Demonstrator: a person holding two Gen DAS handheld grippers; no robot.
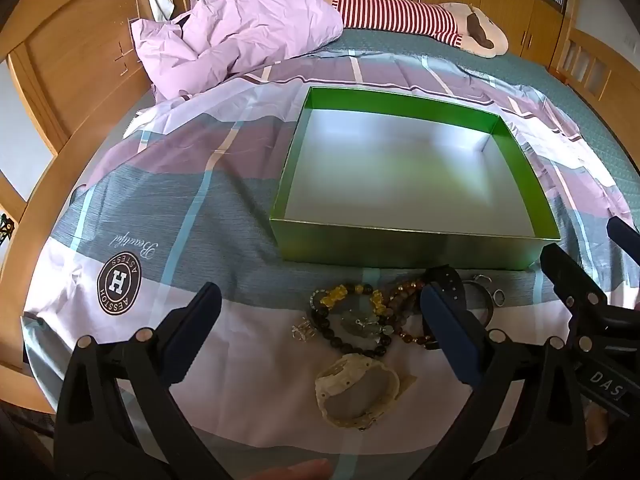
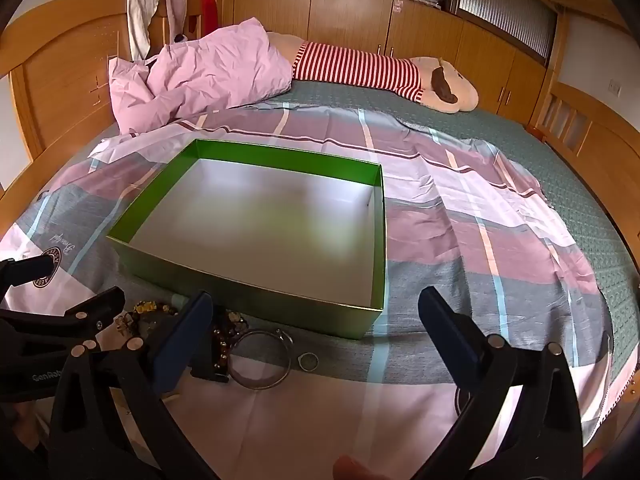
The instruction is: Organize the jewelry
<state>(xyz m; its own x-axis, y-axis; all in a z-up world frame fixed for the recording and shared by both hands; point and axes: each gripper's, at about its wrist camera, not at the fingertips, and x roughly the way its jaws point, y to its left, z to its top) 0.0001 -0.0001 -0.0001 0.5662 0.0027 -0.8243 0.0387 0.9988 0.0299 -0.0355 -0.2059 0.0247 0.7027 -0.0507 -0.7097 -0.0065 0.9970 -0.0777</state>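
Observation:
An empty green box (image 1: 404, 250) stands on the bed sheet; it also shows in the right wrist view (image 2: 256, 300). Just in front of it lies a pile of jewelry: bead bracelets (image 1: 352, 316), a cream watch (image 1: 356, 390), a black watch (image 1: 450, 280), a metal bangle (image 2: 262, 360) and a small ring (image 2: 309, 361). My left gripper (image 1: 320, 304) is open above the pile, empty. My right gripper (image 2: 316, 304) is open, empty, with the bangle and ring between its fingers. Its black frame shows at the right of the left wrist view.
A plaid sheet (image 1: 180, 200) covers the bed. A crumpled pink duvet (image 1: 236, 28) and a striped plush toy (image 1: 404, 16) lie at the far end. A wooden bed frame (image 1: 72, 60) and cabinets surround the bed.

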